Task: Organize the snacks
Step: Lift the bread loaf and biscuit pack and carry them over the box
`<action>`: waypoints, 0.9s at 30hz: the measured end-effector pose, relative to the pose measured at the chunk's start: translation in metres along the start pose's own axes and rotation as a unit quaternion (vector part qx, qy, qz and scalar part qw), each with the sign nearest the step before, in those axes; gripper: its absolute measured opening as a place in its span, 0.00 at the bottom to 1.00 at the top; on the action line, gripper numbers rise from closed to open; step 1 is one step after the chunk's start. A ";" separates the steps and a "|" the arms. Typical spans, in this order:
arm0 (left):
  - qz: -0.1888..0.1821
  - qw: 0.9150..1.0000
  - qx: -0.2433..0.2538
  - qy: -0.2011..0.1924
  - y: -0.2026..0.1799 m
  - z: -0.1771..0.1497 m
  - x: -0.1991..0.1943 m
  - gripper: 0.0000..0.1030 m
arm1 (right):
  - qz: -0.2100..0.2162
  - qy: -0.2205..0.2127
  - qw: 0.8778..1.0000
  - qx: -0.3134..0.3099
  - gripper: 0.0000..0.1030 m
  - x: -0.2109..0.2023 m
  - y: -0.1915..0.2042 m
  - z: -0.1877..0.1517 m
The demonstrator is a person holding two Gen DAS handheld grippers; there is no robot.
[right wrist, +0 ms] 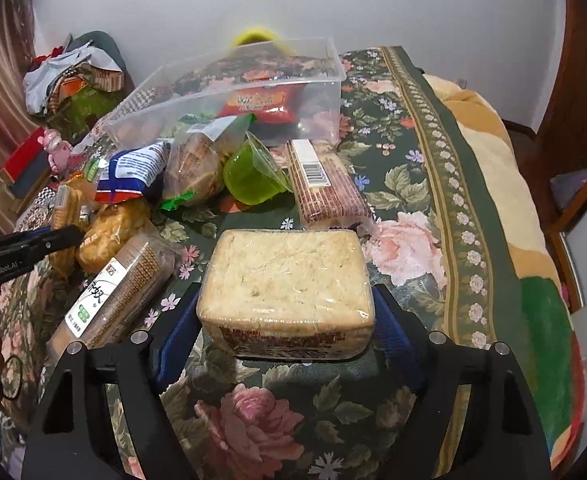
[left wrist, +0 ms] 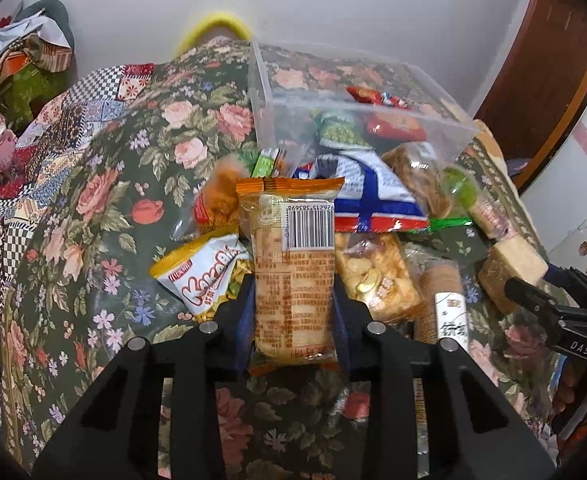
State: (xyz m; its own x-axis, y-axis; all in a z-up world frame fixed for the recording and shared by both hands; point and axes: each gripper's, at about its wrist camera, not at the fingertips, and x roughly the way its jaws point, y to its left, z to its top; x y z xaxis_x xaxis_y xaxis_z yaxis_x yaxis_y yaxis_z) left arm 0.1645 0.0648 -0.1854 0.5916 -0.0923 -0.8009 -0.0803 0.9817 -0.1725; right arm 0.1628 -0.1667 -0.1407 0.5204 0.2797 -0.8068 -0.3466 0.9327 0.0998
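Two grippers, two snacks on a floral bedspread (right wrist: 413,184)

Left gripper (left wrist: 293,300) jaws pinch an orange cracker packet (left wrist: 293,264) — right gripper (right wrist: 287,316) jaws spread around a pale wrapped cake (right wrist: 287,280)

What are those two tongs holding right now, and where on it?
Left tongs clamp the orange cracker packet by its lower sides. Right tongs straddle the pale wrapped block; whether they grip is unclear.

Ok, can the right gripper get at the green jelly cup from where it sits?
Probably not yet. The right gripper has the pale wrapped cake block filling the space between its fingers, and that block lies directly between it and the green jelly cup. It would need to clear the block first.
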 end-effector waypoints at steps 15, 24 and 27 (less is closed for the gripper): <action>-0.030 0.997 0.001 -0.066 -0.019 0.043 -0.039 0.33 | 0.012 -0.065 0.998 0.000 0.74 -0.027 -0.001 0.039; -0.040 0.995 0.006 -0.088 -0.035 0.079 -0.035 0.33 | 0.014 -0.112 0.994 0.003 0.74 -0.030 0.002 0.076; -0.035 0.995 0.015 -0.094 -0.040 0.093 -0.031 0.33 | 0.018 -0.125 0.992 0.004 0.74 -0.028 0.005 0.089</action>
State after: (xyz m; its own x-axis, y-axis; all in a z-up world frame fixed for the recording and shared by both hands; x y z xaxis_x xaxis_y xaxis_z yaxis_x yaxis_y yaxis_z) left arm 0.2235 0.0438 -0.1004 0.7344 -0.1300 -0.6661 -0.0124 0.9788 -0.2046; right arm 0.2155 -0.1496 -0.0660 0.6855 0.3596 -0.6331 -0.3623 0.9227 0.1318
